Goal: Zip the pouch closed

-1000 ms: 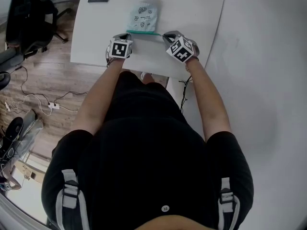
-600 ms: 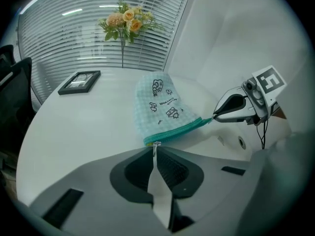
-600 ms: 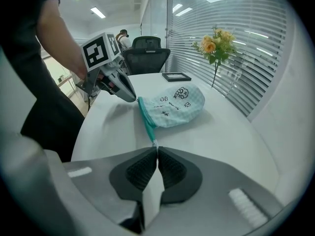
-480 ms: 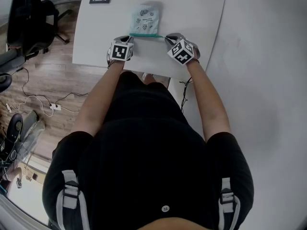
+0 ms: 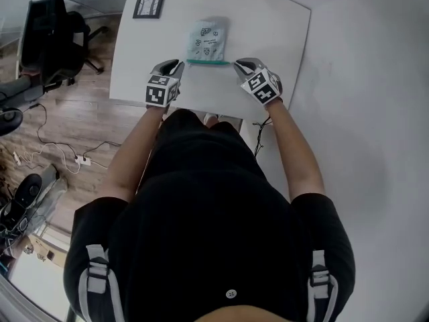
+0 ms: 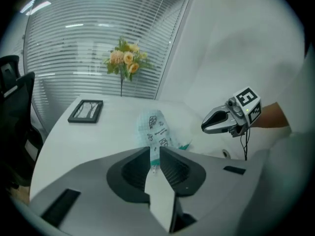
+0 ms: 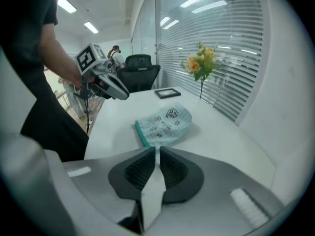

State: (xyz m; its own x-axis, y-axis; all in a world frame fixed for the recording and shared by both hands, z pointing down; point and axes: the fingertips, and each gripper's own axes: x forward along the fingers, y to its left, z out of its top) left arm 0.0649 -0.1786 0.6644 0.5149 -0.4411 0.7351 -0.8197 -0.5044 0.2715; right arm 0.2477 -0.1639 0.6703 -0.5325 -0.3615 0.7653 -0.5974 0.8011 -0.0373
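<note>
In the head view the pale checked pouch point(image 5: 206, 40) lies flat on the white table point(image 5: 281, 32), green zipper edge toward the person, just ahead of the left gripper point(image 5: 173, 66) and right gripper point(image 5: 242, 64). The left gripper view shows its 2 jaws opening by a narrow slit, holding nothing; the pouch's print is too small to read. The right gripper view shows likewise: jaws opening a sliver, empty, pouch lying beyond them.
</note>
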